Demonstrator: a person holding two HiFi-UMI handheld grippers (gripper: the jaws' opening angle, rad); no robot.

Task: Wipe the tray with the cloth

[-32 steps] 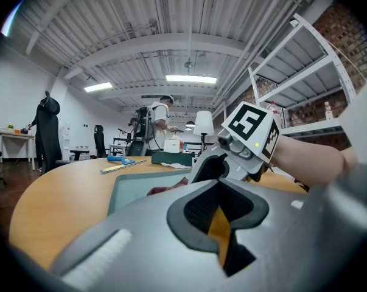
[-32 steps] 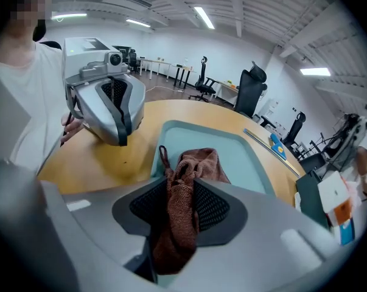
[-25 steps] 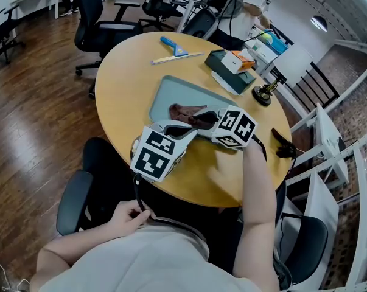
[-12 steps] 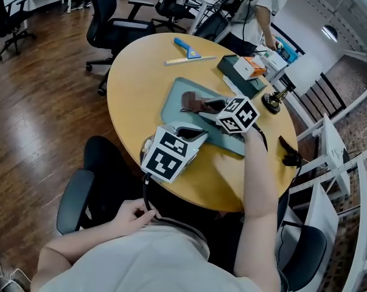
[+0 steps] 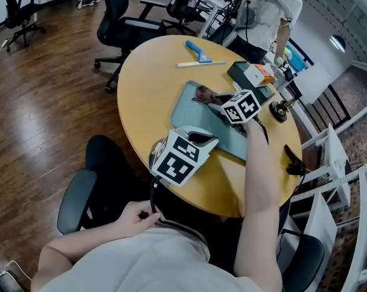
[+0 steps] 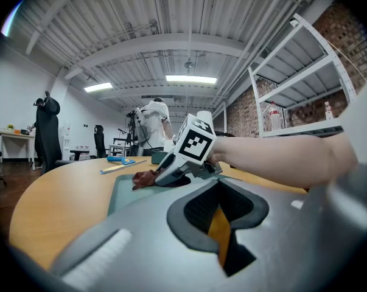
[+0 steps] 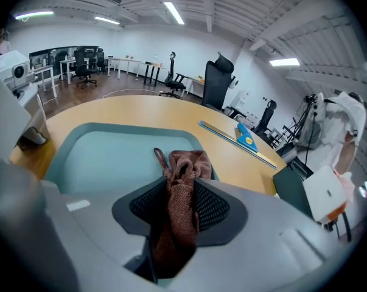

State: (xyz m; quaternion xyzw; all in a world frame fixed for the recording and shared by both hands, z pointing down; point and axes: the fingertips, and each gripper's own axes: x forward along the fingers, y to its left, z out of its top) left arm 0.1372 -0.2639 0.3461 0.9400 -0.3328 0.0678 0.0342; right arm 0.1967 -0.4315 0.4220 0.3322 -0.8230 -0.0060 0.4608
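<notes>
A teal tray [image 5: 192, 115] lies on the round wooden table [image 5: 150, 84]. My right gripper [image 5: 218, 100] is over the tray's far part, shut on a brown cloth [image 5: 206, 93] that bunches against the tray floor. In the right gripper view the cloth [image 7: 183, 181] hangs pinched between the jaws of the right gripper [image 7: 176, 194], above the tray [image 7: 110, 157]. My left gripper [image 5: 199, 138] rests at the tray's near edge, shut and holding nothing. The left gripper view looks past the left gripper [image 6: 223, 218] at the tray [image 6: 125, 187], the cloth [image 6: 143, 177] and the right gripper [image 6: 160, 179].
A blue-handled squeegee [image 5: 198, 55] lies at the table's far side. A dark box with a small white and orange carton [image 5: 256, 75] sits far right. A person [image 5: 268, 11] stands behind the table, with office chairs [image 5: 125, 17] around. A black chair [image 5: 86, 193] is under my left arm.
My right gripper has pushed the cloth across the tray toward its far end. The left gripper has stayed by the tray's near edge.
</notes>
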